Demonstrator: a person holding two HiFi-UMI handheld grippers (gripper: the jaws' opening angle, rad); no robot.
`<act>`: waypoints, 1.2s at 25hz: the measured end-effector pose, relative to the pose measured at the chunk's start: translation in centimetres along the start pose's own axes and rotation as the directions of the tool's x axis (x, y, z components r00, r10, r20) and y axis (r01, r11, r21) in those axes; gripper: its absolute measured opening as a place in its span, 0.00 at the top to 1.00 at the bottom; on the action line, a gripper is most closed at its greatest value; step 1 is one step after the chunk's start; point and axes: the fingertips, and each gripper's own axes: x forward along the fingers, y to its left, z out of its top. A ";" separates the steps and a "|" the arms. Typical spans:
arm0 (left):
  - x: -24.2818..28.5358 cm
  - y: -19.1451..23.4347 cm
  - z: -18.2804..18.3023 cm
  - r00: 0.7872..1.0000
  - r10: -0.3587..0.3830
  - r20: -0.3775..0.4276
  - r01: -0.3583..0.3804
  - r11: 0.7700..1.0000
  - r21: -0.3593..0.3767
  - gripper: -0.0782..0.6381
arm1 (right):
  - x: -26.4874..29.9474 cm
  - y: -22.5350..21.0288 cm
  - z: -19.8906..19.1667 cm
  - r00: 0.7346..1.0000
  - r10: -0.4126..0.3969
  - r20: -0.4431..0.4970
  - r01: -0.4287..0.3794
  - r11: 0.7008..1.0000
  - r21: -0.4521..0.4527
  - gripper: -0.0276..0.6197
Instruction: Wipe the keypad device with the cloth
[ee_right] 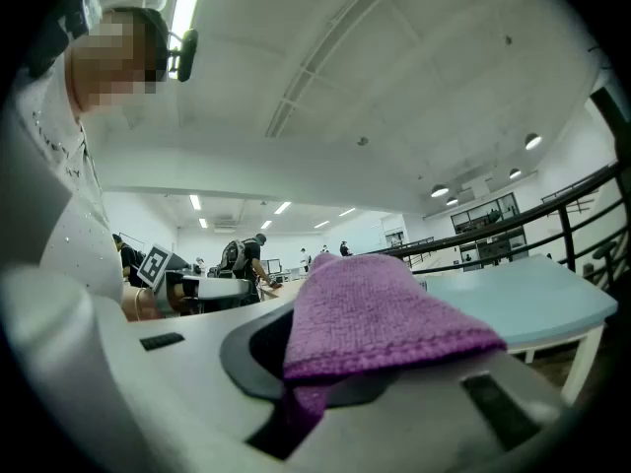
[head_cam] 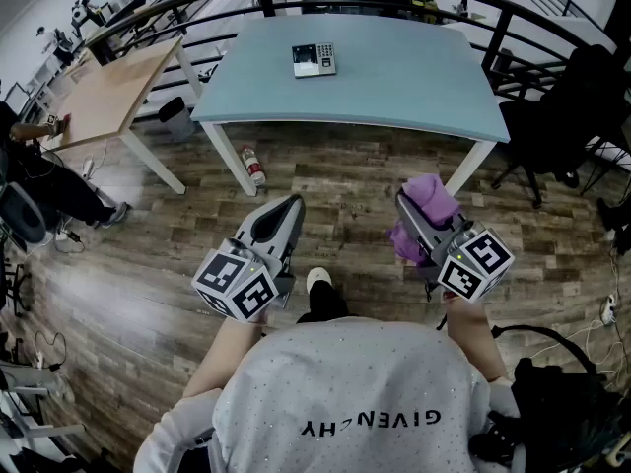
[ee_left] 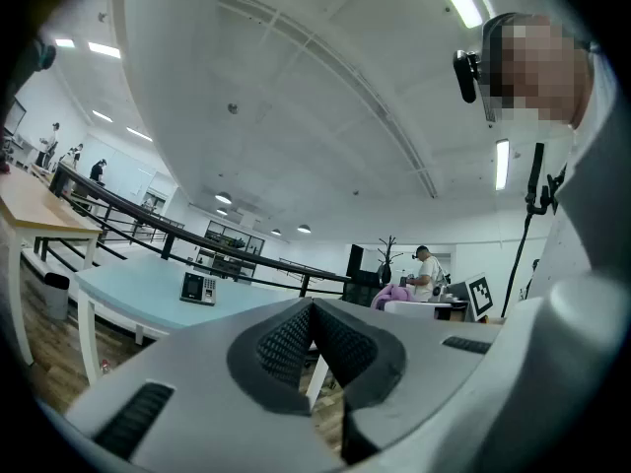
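Right claw [head_cam: 412, 215] clamping purple cloth [head_cam: 434, 195], hanging over floor. Left claw [head_cam: 289, 207] pinching together, carrying nothing. Keypad device [head_cam: 315, 59] lying on table [head_cam: 394, 82], well ahead, sitting left of cloth-bearing claw; likely needing forward-left reach.

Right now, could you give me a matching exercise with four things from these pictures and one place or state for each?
Things:
1. keypad device
2. cloth
3. left tool
4. bottle

Places or states:
a. lying on the floor
b. shut, with nothing in it
c. on the blue table
d. clamped in the right tool

Pairs: 1-c, 2-d, 3-b, 4-a.
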 end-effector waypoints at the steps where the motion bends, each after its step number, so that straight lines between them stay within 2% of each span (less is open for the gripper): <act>1: 0.0 0.2 0.0 1.000 -0.001 0.002 0.001 1.000 0.000 0.89 | 0.1 -0.2 0.0 1.000 -0.003 0.003 0.003 1.000 0.008 0.91; 7: 0.9 1.6 -0.2 1.000 -0.009 0.005 0.009 1.000 -0.001 0.89 | 1.4 -1.5 -0.7 0.999 -0.030 -0.012 0.030 0.999 0.016 0.91; 10: 1.8 1.9 0.6 0.998 -0.045 0.048 0.044 0.998 0.033 0.89 | 2.3 -2.6 -0.6 0.999 -0.046 -0.016 0.046 0.999 0.011 0.91; 11: 2.2 2.1 1.0 0.995 -0.067 0.070 0.065 0.997 0.028 0.89 | 2.7 -3.2 -0.3 0.999 -0.045 -0.001 0.045 0.999 0.025 0.91; 14: 3.8 3.9 2.2 0.981 -0.132 0.145 0.141 0.989 -0.054 0.89 | 4.9 -5.1 0.8 0.998 -0.039 0.058 0.033 0.995 0.090 0.91; 16: 4.8 6.1 2.7 0.973 -0.157 0.171 0.171 0.983 -0.067 0.89 | 7.4 -6.4 1.0 0.998 -0.041 0.053 0.035 0.994 0.103 0.91; 21: 9.1 12.5 4.0 0.972 -0.191 0.136 0.194 0.981 -0.006 0.89 | 15.1 -9.3 2.2 0.997 -0.012 0.070 0.004 0.994 0.113 0.91; 26: 12.0 17.6 9.4 0.966 -0.198 0.169 0.191 0.980 0.056 0.89 | 22.0 -10.0 5.2 0.998 -0.006 0.062 0.006 1.000 0.010 0.90; 30: 13.3 21.4 12.7 0.969 -0.215 0.125 0.203 0.974 0.097 0.89 | 26.4 -10.9 7.1 0.998 -0.048 0.037 0.049 0.998 -0.041 0.90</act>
